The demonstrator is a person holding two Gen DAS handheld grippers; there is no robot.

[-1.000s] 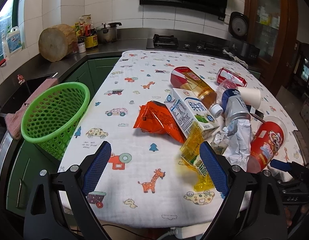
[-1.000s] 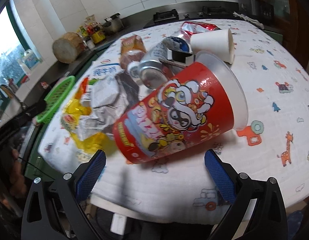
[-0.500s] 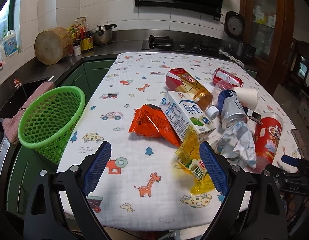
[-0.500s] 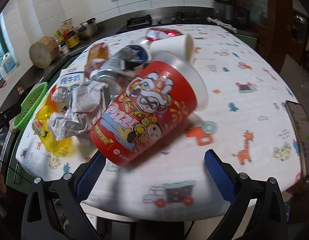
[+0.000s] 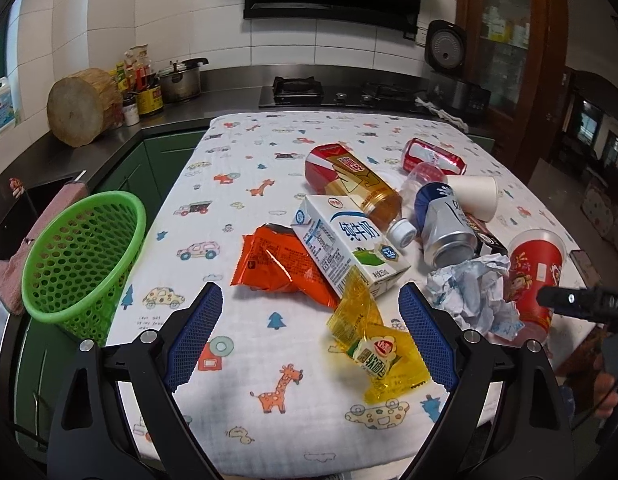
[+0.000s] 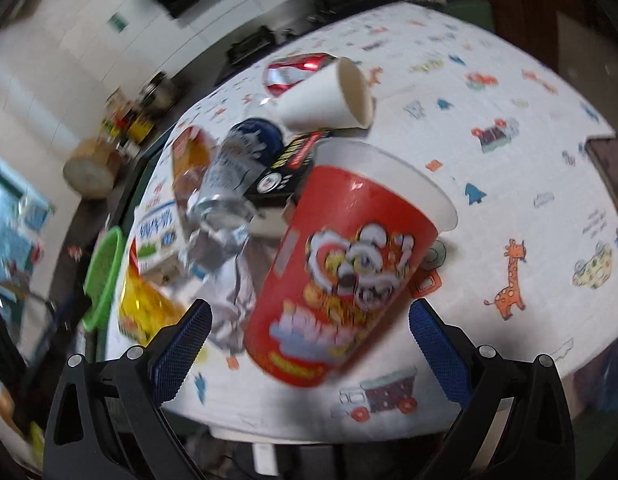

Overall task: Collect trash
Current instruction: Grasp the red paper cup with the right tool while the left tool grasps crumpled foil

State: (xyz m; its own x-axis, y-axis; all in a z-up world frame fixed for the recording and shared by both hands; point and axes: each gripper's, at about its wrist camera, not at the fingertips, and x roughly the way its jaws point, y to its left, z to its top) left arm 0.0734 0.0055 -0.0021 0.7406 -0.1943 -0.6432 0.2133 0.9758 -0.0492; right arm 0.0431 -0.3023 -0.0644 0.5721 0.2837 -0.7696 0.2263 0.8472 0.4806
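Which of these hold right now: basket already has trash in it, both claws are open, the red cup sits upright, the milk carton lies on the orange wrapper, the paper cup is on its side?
1. The basket holds trash: false, it looks empty.
2. Both claws are open: true; left claw and right claw grip nothing.
3. The red cup stands upright: false, it lies tipped on the cloth.
4. The milk carton overlaps the orange wrapper: true.
5. The paper cup lies on its side: true.
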